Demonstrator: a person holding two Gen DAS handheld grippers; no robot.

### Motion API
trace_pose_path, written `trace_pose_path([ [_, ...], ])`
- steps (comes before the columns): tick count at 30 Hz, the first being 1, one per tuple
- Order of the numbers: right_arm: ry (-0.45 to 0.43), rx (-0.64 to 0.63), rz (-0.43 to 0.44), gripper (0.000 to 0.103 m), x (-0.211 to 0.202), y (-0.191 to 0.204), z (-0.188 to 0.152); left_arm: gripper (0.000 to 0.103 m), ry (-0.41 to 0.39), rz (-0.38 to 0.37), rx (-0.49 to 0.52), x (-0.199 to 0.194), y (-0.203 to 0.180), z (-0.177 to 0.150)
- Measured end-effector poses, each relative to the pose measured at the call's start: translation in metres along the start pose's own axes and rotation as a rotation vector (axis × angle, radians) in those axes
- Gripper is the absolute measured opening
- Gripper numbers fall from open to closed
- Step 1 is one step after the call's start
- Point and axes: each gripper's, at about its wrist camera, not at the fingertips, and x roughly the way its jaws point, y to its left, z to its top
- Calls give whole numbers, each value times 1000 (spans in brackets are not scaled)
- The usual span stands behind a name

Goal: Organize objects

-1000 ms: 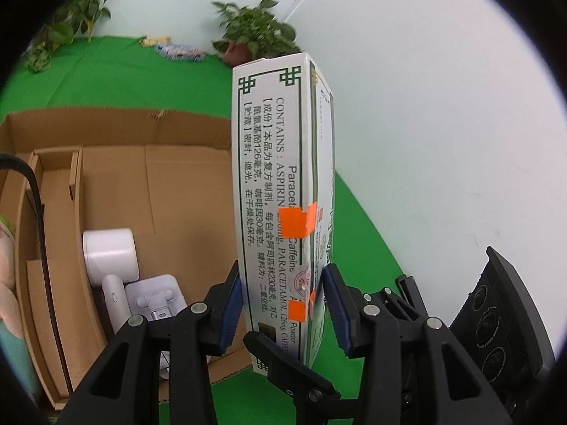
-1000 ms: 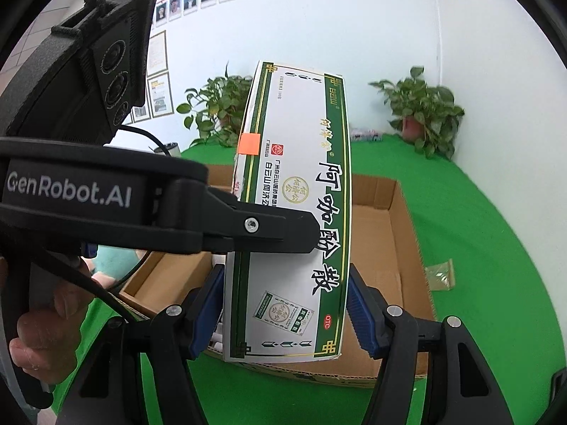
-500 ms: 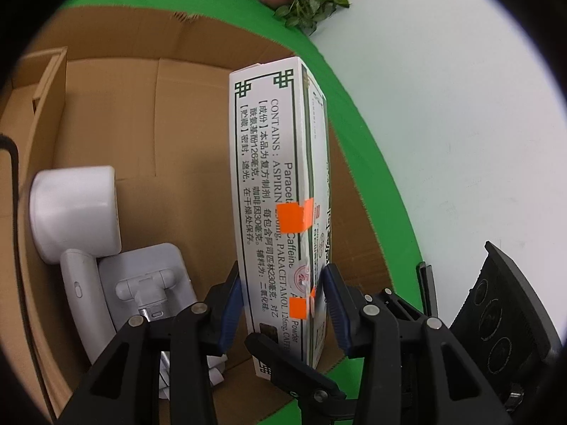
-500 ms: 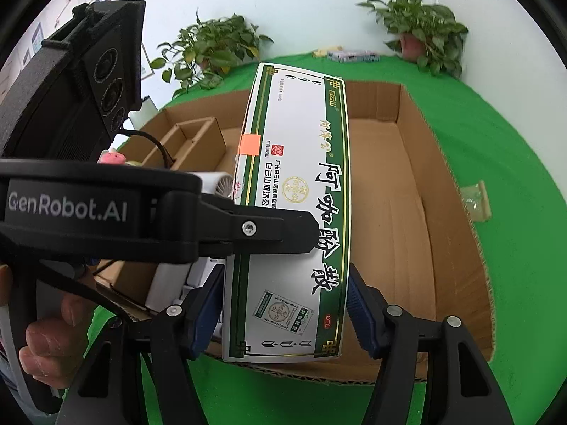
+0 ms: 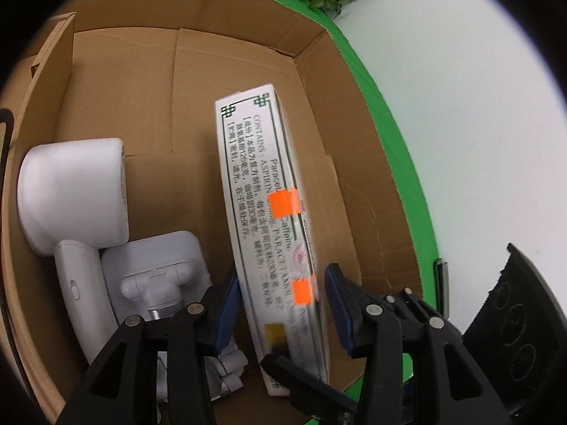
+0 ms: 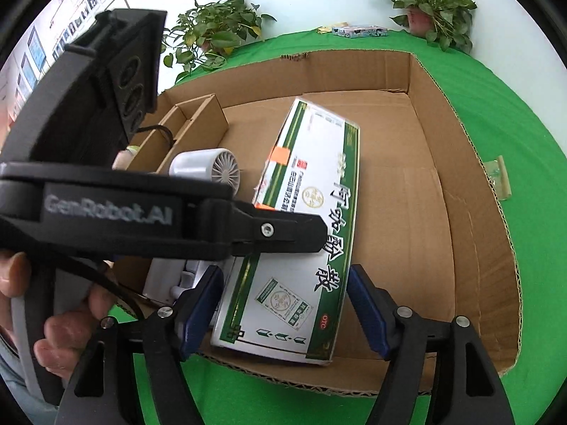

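Tilting medicine box (image 5: pixel 273 212) sits inside cardboard box (image 5: pixel 329 81); left claw (image 5: pixel 280 313) and right claw (image 6: pixel 283 304) both spread, gaps at pads.

Table (image 6: pixel 531 113): green-covered, spreading under and beyond my jaws.
Cardboard box (image 6: pixel 471 233): open, directly ahead of my jaws.
Potted plants (image 6: pixel 432 3): far past my jaws.
Small packet (image 6: pixel 498 177): right of my jaws.
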Motion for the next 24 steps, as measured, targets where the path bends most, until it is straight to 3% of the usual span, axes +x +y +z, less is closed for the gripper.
trace_pose_path([
  [2,-4,-5,-2,69,-4,2,-1,45,6,17,-3,-1,0,1],
  [4,4,-13,-16,62,-4,2,-1,45,2,30,-2,-6,0,1],
  [11,17,-36,-75,62,-3,10,-2,45,-60,66,12,-37,0,-5],
  [15,36,-49,-133,66,3,16,0,45,-195,154,63,-73,-5,-21],
  [19,-5,-38,-121,72,0,14,4,48,-363,308,157,-109,-18,-51],
  [21,-35,-33,-118,76,-8,13,4,54,-435,393,200,-125,-20,-65],
  [24,-43,-22,-125,78,-10,10,5,61,-523,441,215,-140,-12,-79],
])
